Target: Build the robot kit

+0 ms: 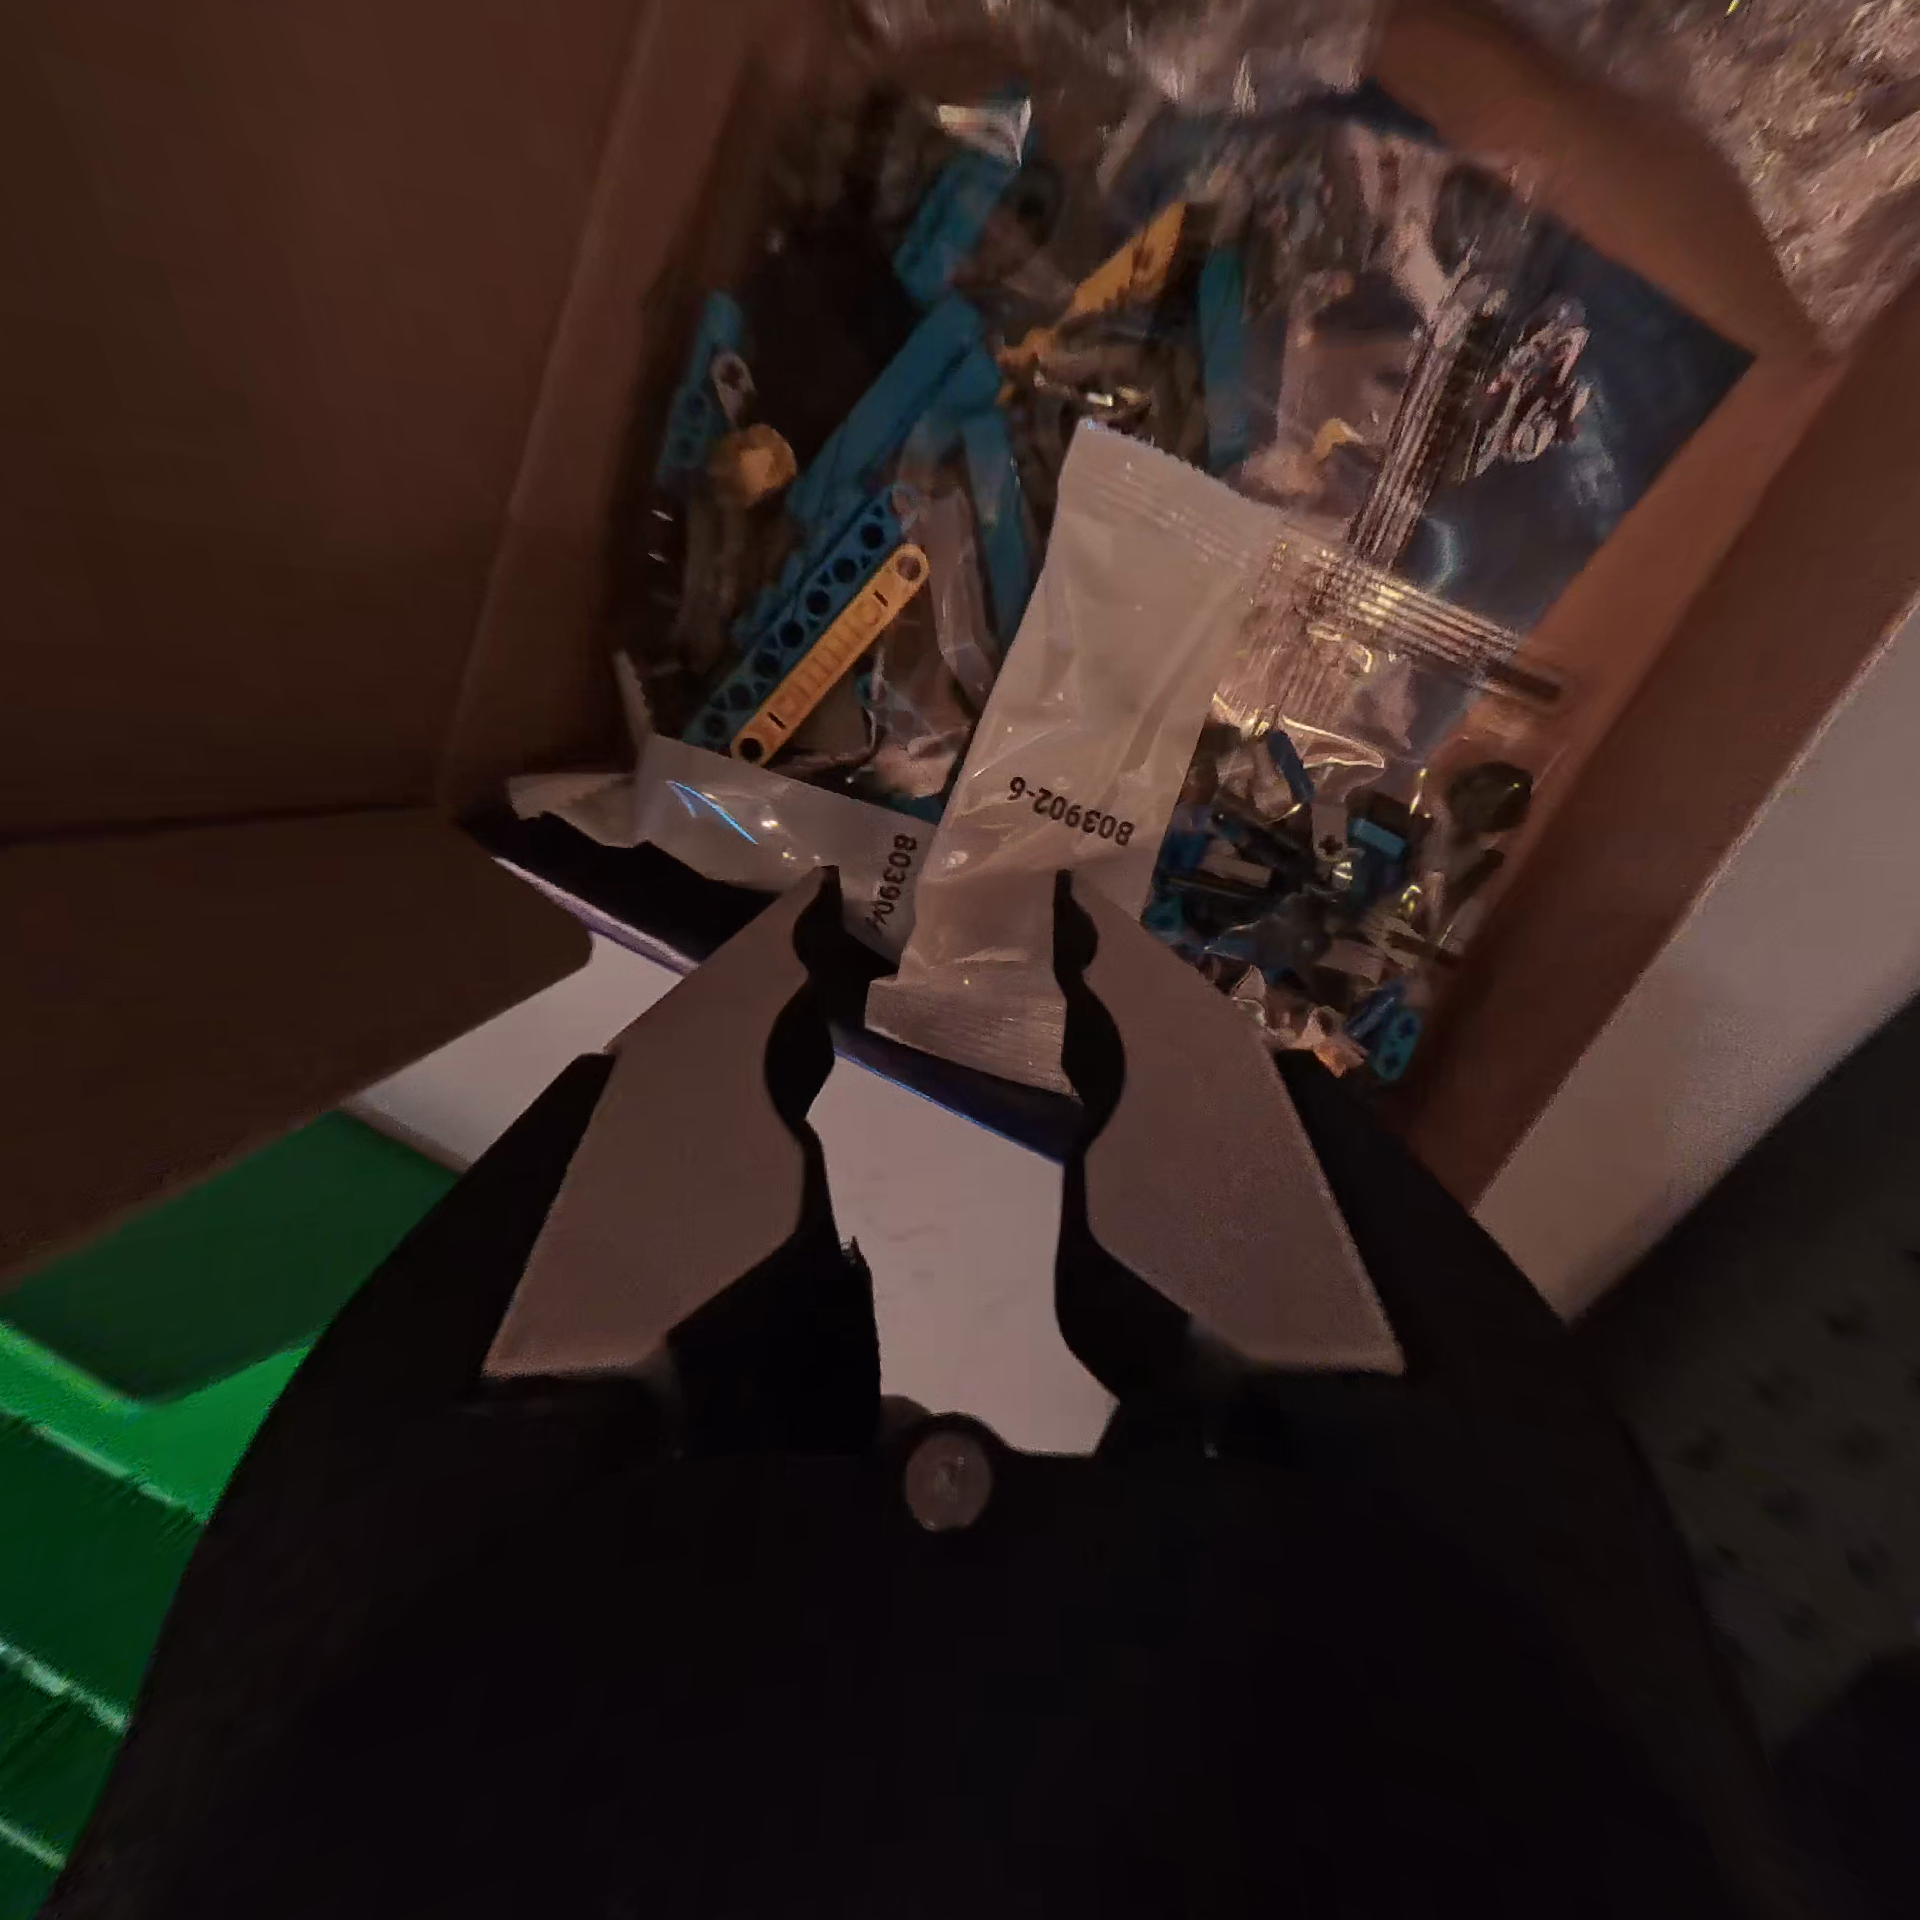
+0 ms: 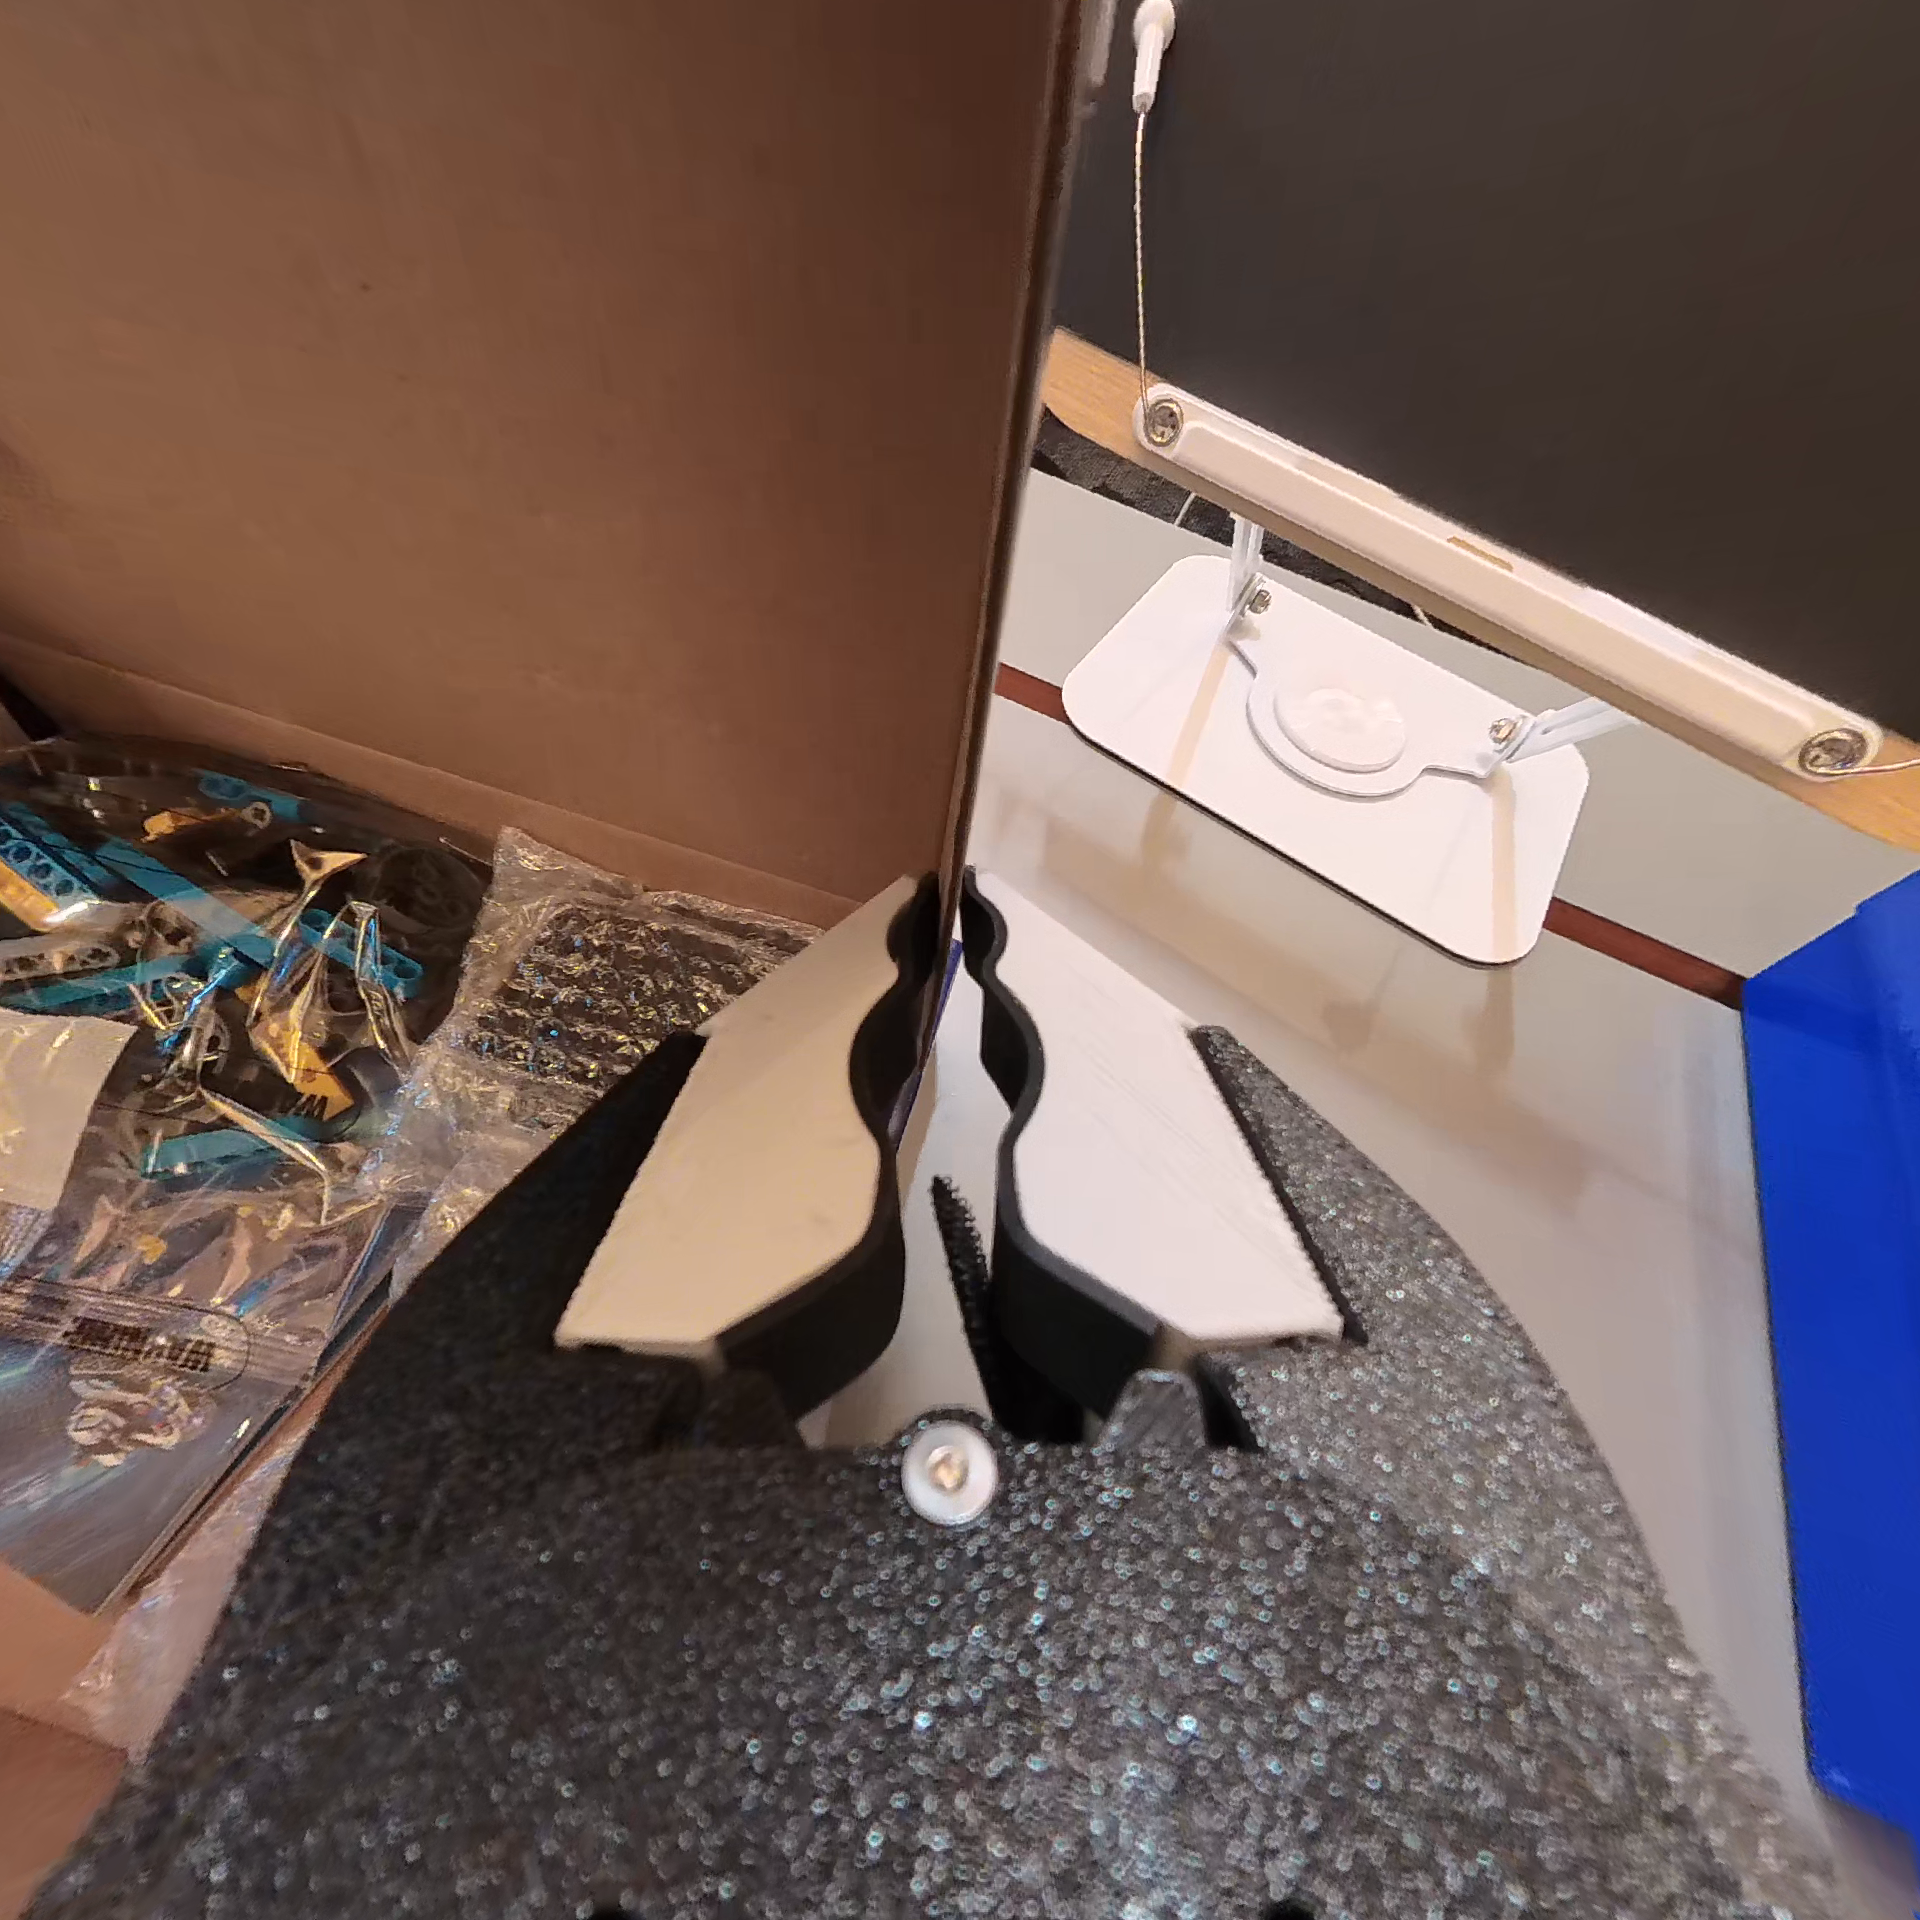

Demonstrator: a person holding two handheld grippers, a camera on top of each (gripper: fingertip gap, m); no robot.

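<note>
While right hand-held gripper (image 2: 948, 914) pinches box flap (image 2: 520, 416); left (image 1: 940, 894) gapes.

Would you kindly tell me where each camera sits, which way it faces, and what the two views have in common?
Left wrist view: on the left claw, looking forward into the open cardboard box at the clear bags of blue and yellow parts; its two fingers, apart, show.
Right wrist view: on the right claw, looking along the upright box flap that its fingers pinch, toward a white stand and blue bin.
Shared: the cardboard box and the bags of parts.
</note>
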